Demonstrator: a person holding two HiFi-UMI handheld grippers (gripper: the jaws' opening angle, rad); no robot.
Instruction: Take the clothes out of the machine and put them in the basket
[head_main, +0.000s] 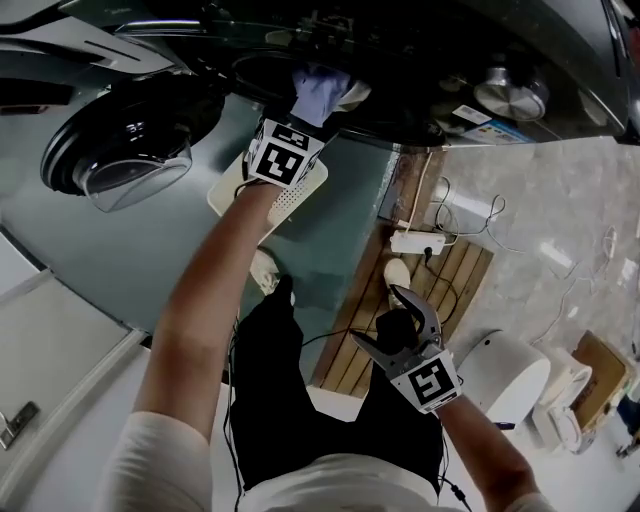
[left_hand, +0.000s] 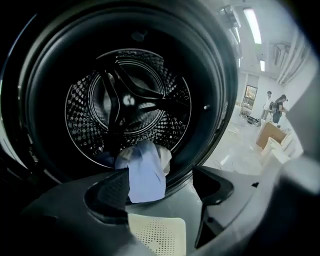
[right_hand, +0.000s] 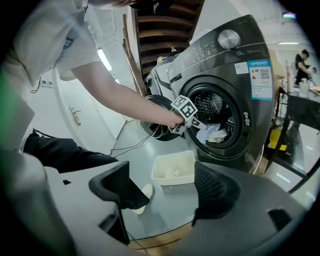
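I see the grey front-loading washing machine with its round door swung open to the left. On the floor just in front of the opening sits the cream perforated basket. The clothes, a pale blue piece with something whitish behind it, lie at the near lip of the drum and spill over its rim. My left gripper is at the mouth of the drum with its jaws spread wide; the blue cloth shows between them by the left jaw, not pinched. My right gripper hangs well back from the machine, jaws wide, nothing in them.
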